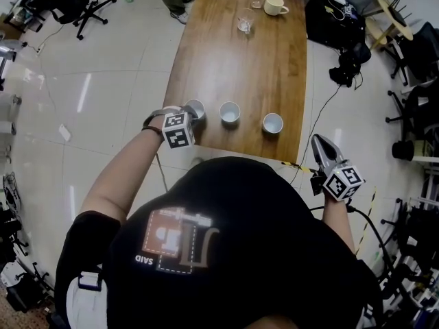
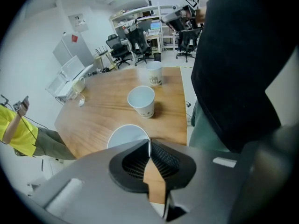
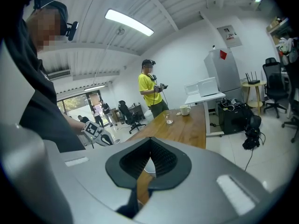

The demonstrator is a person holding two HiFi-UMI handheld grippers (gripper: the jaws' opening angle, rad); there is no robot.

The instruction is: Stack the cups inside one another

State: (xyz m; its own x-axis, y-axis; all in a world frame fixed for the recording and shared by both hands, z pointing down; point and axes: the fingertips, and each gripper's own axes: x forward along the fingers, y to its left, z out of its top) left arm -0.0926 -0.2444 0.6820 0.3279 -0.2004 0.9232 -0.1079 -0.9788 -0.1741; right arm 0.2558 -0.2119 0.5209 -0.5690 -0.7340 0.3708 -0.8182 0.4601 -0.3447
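Standing in a row near the bench's (image 1: 240, 60) near edge, the cups are not yet nested. The left cup (image 1: 195, 108) appears pinched by its rim in the closed left claw (image 2: 149, 146), likely for lifting into the middle cup (image 1: 230, 112). Beyond the right cup (image 1: 272, 123), the right claw (image 3: 150, 141) is held closed and empty, off the bench.

This is an open office used as a lab or test room. Pale glossy floor tiles (image 1: 103, 94) run under a long wooden table (image 1: 240, 74), with black swivel chairs (image 2: 122, 50) parked all around. White shelves (image 2: 140, 14) and desks along the far wall carry monitors and gear. Cables (image 1: 328, 112) trail across the floor, strip lights (image 3: 129, 22) hang from a bare ribbed ceiling, and a tall grey cabinet (image 3: 223, 71) stands in the corner.
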